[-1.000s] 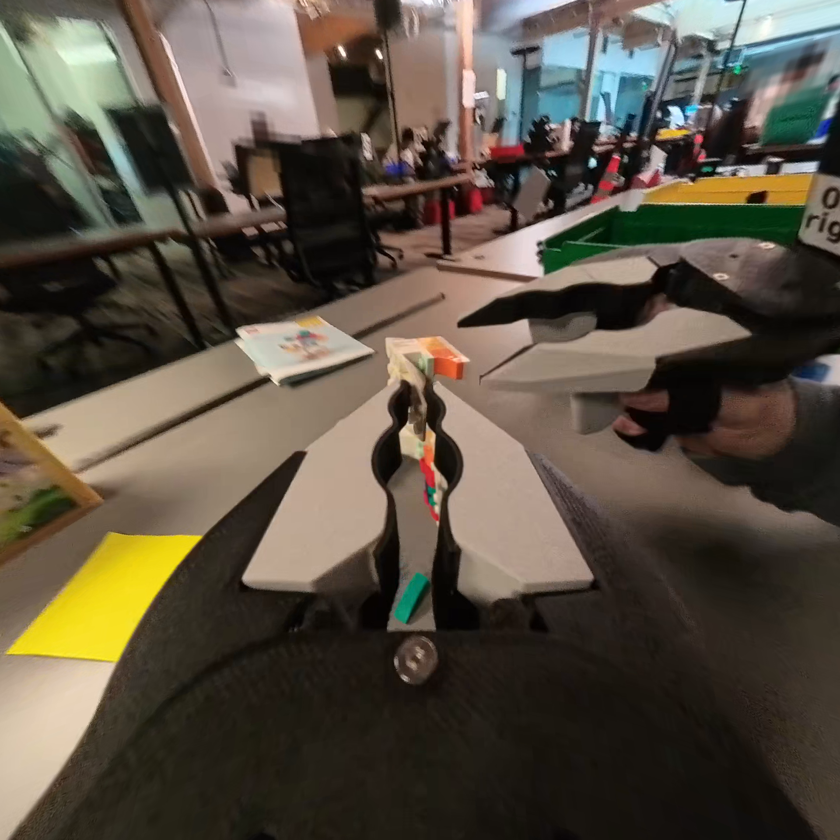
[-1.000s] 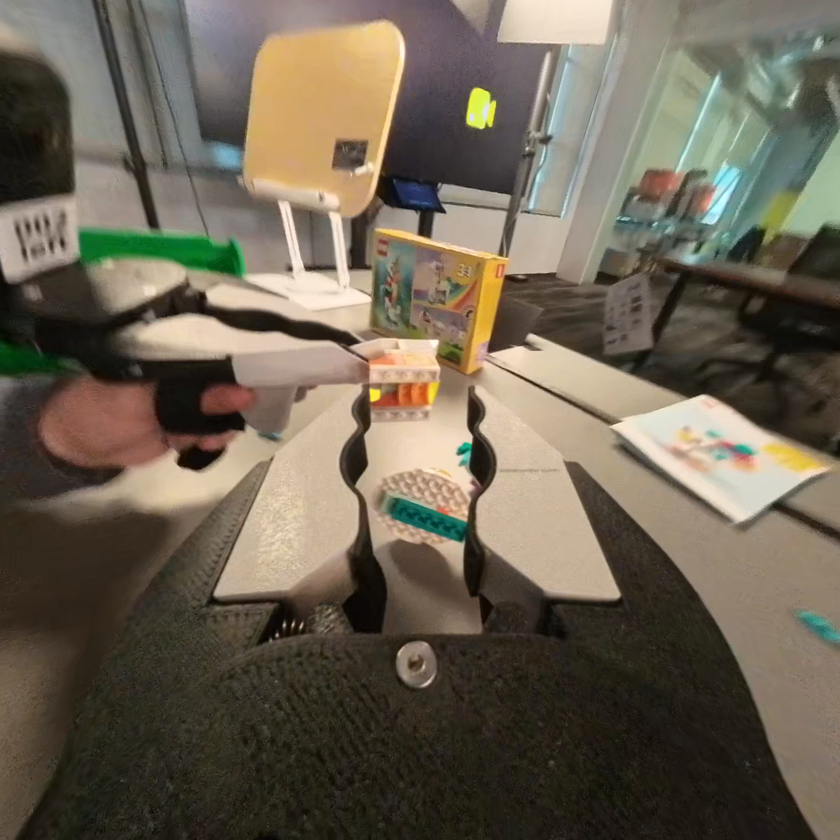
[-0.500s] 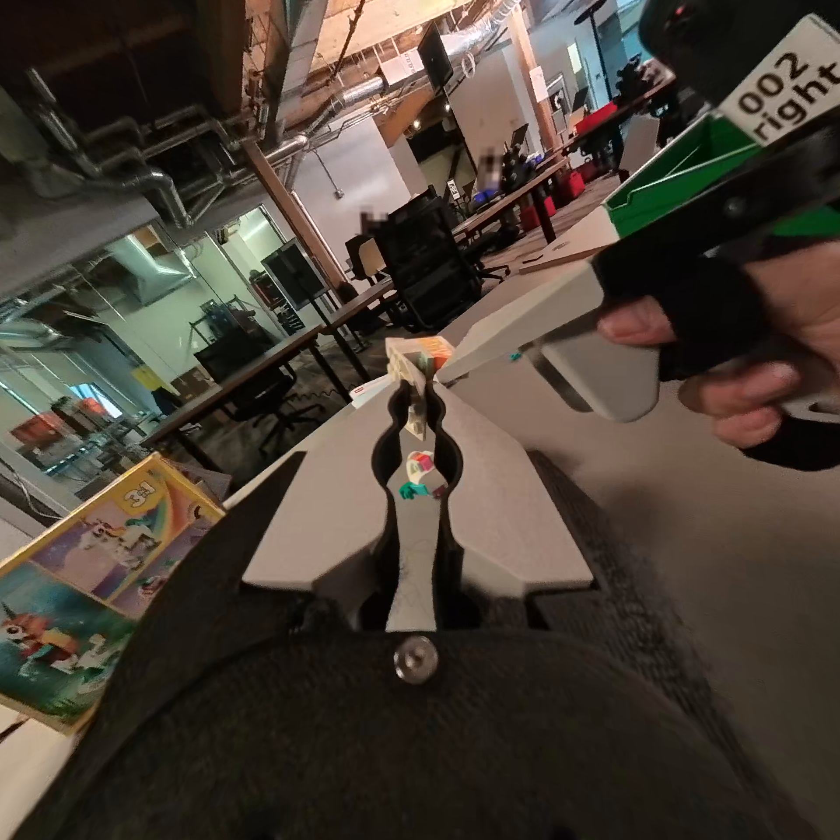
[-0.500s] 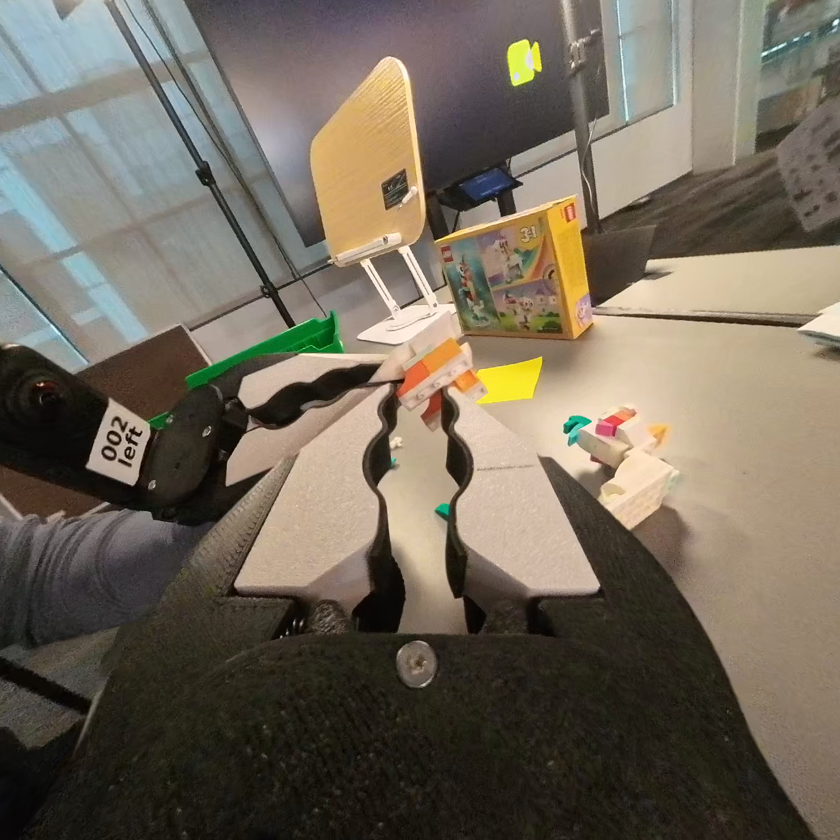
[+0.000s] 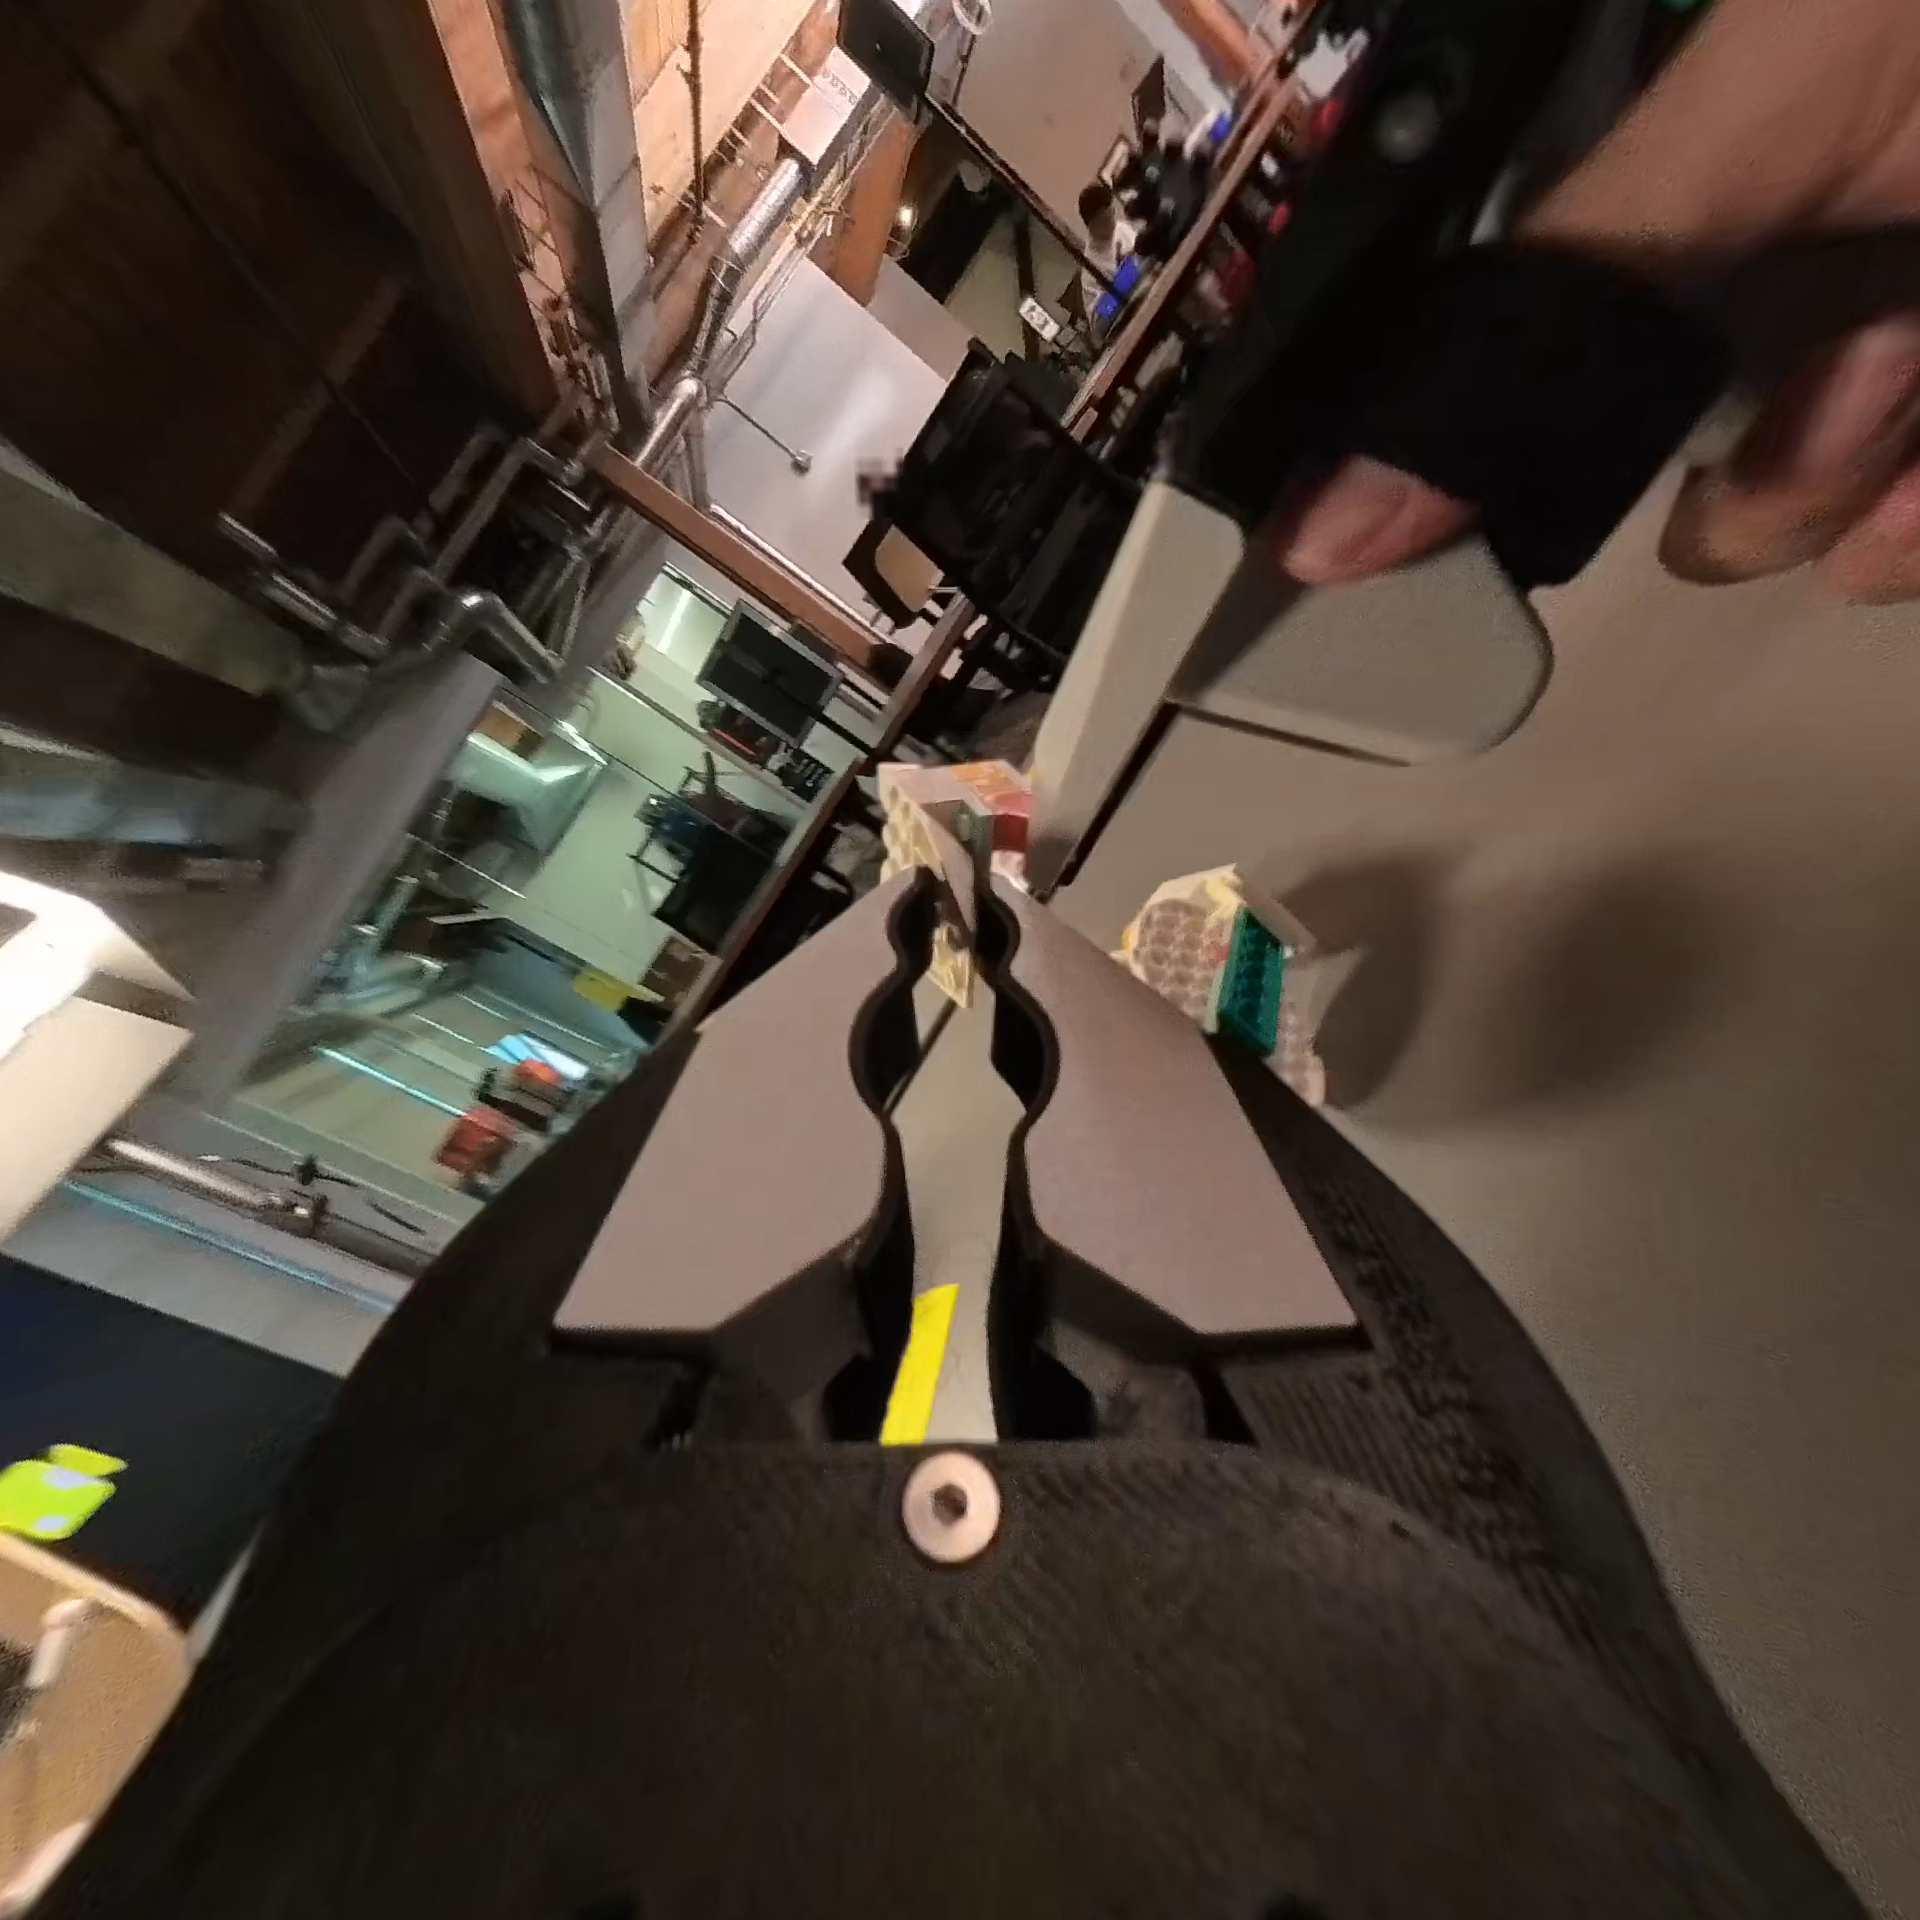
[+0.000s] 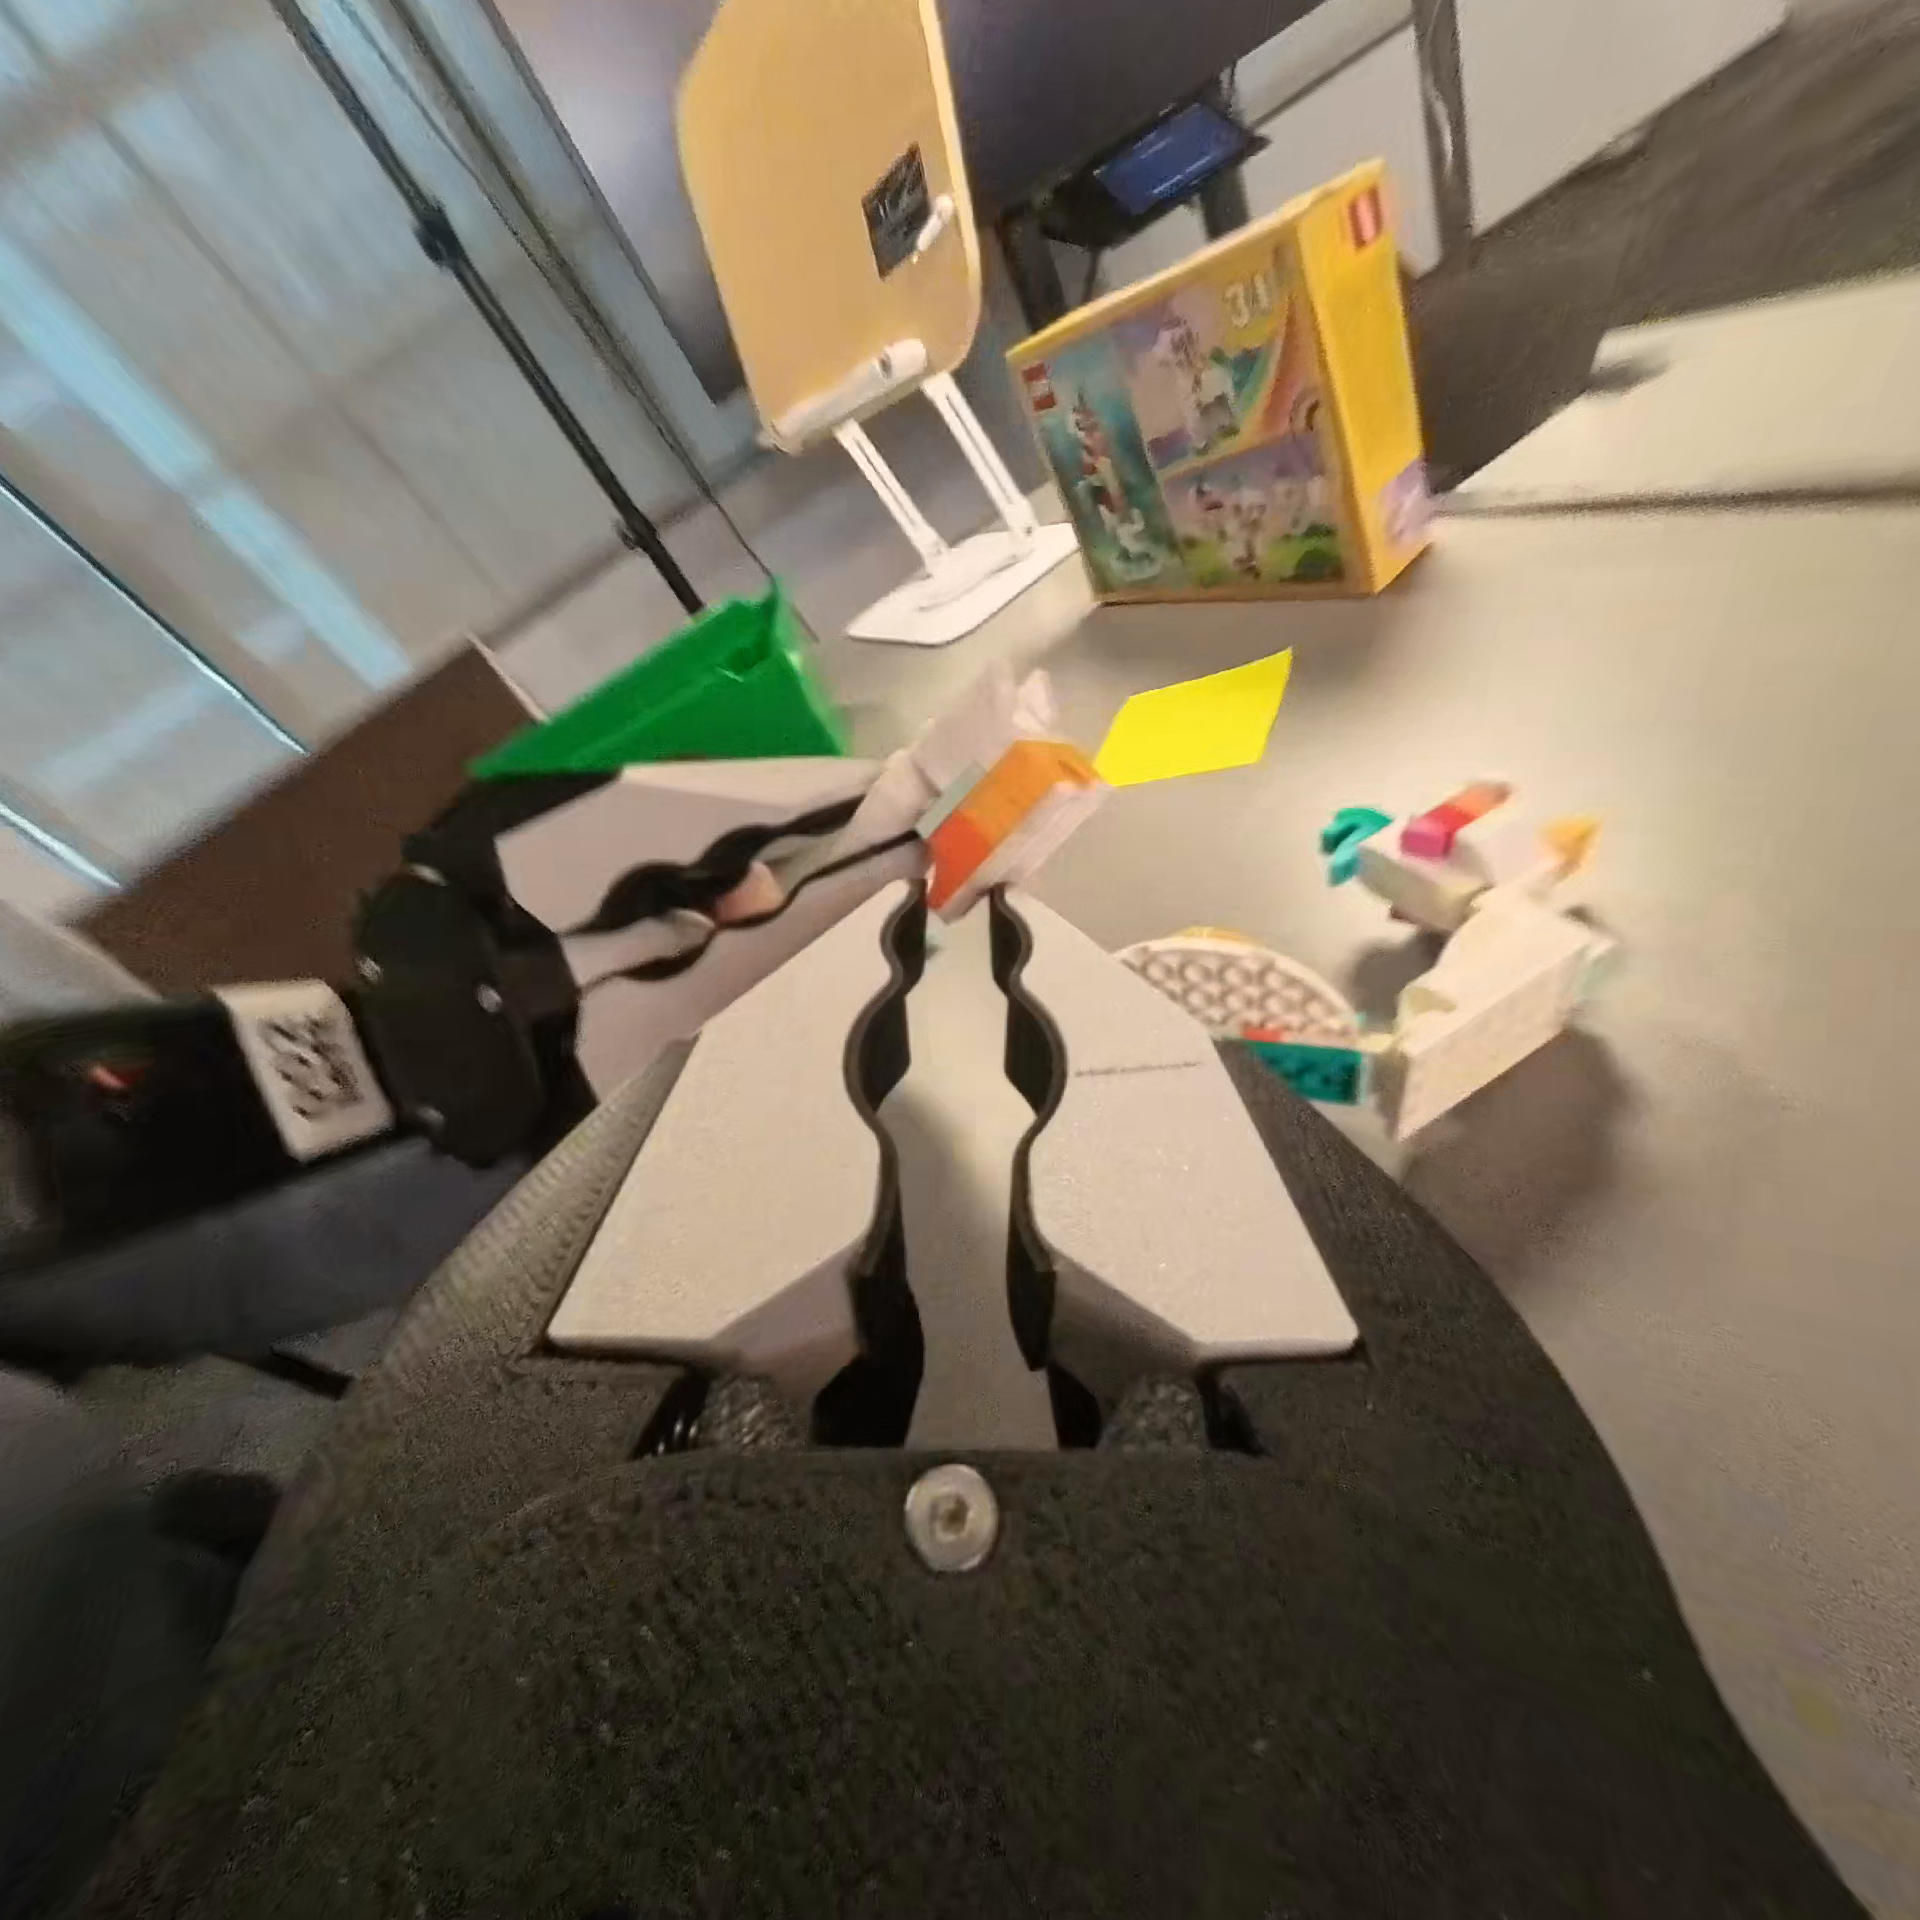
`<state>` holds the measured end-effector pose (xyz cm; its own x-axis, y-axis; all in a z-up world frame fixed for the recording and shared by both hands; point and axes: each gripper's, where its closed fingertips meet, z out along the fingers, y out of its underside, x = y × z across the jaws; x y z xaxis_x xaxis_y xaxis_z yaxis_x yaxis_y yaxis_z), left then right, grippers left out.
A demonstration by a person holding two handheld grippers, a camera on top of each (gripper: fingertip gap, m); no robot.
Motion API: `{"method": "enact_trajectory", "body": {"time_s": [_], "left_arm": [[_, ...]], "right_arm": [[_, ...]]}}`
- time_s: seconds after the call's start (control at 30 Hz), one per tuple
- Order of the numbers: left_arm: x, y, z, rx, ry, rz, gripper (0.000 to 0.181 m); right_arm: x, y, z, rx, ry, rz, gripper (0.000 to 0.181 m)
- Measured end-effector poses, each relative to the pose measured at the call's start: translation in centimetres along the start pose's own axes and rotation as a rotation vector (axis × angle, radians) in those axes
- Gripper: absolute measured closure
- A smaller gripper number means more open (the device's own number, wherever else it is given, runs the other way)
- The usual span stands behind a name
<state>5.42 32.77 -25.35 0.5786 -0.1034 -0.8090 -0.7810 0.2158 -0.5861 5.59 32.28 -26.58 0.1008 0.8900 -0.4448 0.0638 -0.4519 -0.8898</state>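
Brick model (image 6: 1003,826), a small block of white, orange and red toy bricks with a white piece sticking out of its far end, is held up above the grey table (image 6: 1662,644), pinched from two sides at once. Its long axis runs slantwise in the right wrist view, white end up and to the left, orange body down toward the right gripper (image 6: 951,909), whose fingers are clamped on its lower red-orange corner. The left gripper (image 6: 894,821) comes in from the left of that view and grips the white end, fingers nearly closed on it (the same grip shows in the left wrist view, where its tips (image 5: 951,883) squeeze a cream studded plate). Just beside the right gripper lie a white round studded plate (image 6: 1236,987) and a white brick animal (image 6: 1475,935) on its side. Farther back are a yellow paper (image 6: 1195,722), a yellow toy box (image 6: 1226,436) and a green bin (image 6: 686,696)
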Motion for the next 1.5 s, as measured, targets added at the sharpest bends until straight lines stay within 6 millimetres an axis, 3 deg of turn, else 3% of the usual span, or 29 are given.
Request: {"method": "enact_trajectory", "body": {"time_s": [0.1, 0.3, 0.43, 0.5, 0.63, 0.73, 0.87, 0.97, 1.07, 1.13, 1.37, 1.5], "left_arm": [[0.4, 0.0, 0.1, -0.008, -0.023, 0.085, 0.176], [0.0, -0.2, 0.1, -0.004, -0.051, 0.068, 0.176], [-0.2, -0.5, 0.2, -0.005, -0.086, 0.071, 0.176], [-0.3, -0.5, 0.2, -0.005, -0.099, 0.081, 0.176], [-0.3, -0.6, 0.1, 0.002, -0.086, 0.084, 0.176], [-1.1, -1.1, -0.7, 0.035, -0.085, 0.042, 0.176], [-1.4, -0.3, -0.6, 0.031, -0.034, -0.051, 0.176], [0.2, -0.1, -0.4, 0.021, 0.110, -0.197, 0.176], [3.6, -0.6, -1.0, 0.009, 0.431, -0.403, 0.176], [5.4, 0.2, -1.6, -0.057, 0.576, -0.425, 0.175], [9.0, 4.3, -2.7, -0.277, 0.771, -0.388, 0.175], [9.7, 4.9, -2.9, -0.330, 0.798, -0.410, 0.171]], "right_arm": [[0.6, 0.0, 0.0, 0.037, -0.044, 0.161, 0.166], [0.2, -0.4, 0.0, 0.059, 0.005, 0.083, 0.171], [0.5, -0.8, -0.1, 0.084, 0.019, 0.103, 0.166], [0.2, -0.9, -0.1, 0.093, -0.002, 0.120, 0.172], [0.5, -0.7, -0.1, 0.065, 0.071, 0.015, 0.174], [3.4, -1.4, -2.0, 0.068, 0.235, -0.092, 0.177], [3.2, -1.8, -2.6, 0.046, 0.235, -0.165, 0.176], [3.1, -1.4, -2.3, -0.017, 0.271, -0.316, 0.176], [3.5, -1.5, -2.8, -0.055, 0.318, -0.481, 0.175], [3.9, -1.3, -3.2, -0.094, 0.354, -0.580, 0.175], [4.5, 0.4, -2.9, -0.227, 0.403, -0.825, 0.175], [4.4, 1.2, -2.3, -0.271, 0.409, -0.920, 0.175]]}}
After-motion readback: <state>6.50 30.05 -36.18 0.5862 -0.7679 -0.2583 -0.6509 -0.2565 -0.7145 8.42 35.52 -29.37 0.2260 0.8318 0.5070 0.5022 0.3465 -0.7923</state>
